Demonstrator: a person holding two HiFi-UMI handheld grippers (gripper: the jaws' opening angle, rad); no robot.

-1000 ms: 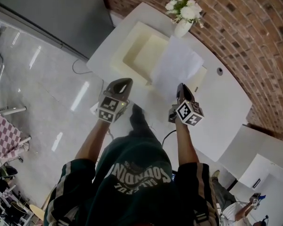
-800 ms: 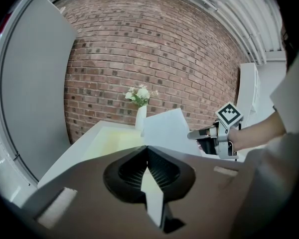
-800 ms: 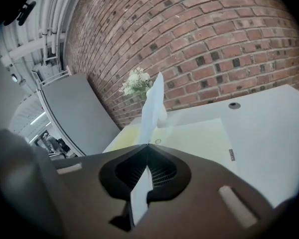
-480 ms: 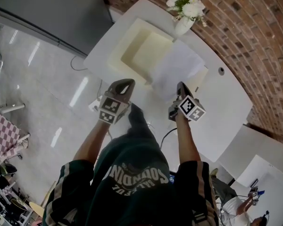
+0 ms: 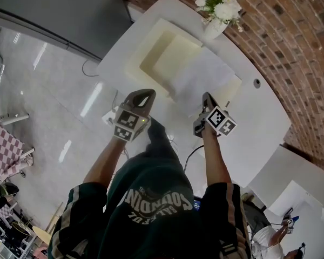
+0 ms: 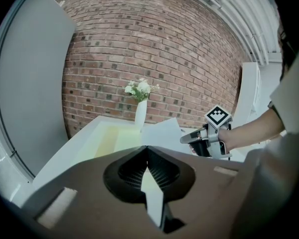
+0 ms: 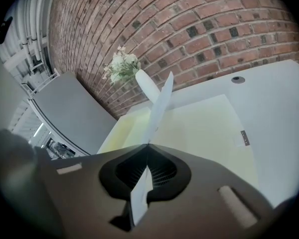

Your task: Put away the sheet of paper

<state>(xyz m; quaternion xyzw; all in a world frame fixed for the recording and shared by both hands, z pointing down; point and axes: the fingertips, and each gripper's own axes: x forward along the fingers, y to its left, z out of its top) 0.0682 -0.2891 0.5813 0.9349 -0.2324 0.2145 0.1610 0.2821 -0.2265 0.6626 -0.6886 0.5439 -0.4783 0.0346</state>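
A white sheet of paper (image 5: 202, 75) hangs over the right part of a cream open-topped box (image 5: 136, 58) on the white table. My right gripper (image 5: 206, 97) is shut on the sheet's near edge. In the right gripper view the paper (image 7: 159, 106) rises edge-on from the closed jaws (image 7: 148, 146) above the box's floor (image 7: 209, 128). My left gripper (image 5: 146, 92) is shut and holds nothing, at the box's near left corner. From the left gripper view (image 6: 147, 146) the paper (image 6: 162, 132) and the right gripper (image 6: 192, 139) appear ahead to the right.
A white vase of flowers (image 5: 217, 12) stands behind the box against the brick wall. A round cable hole (image 5: 257, 83) sits in the table (image 5: 259, 134) to the right. The table's near edge lies just in front of me, with glossy floor (image 5: 54, 90) to the left.
The sheet has tipped lower and flatter over the box while my right gripper keeps its hold. Both grippers stayed almost in place.
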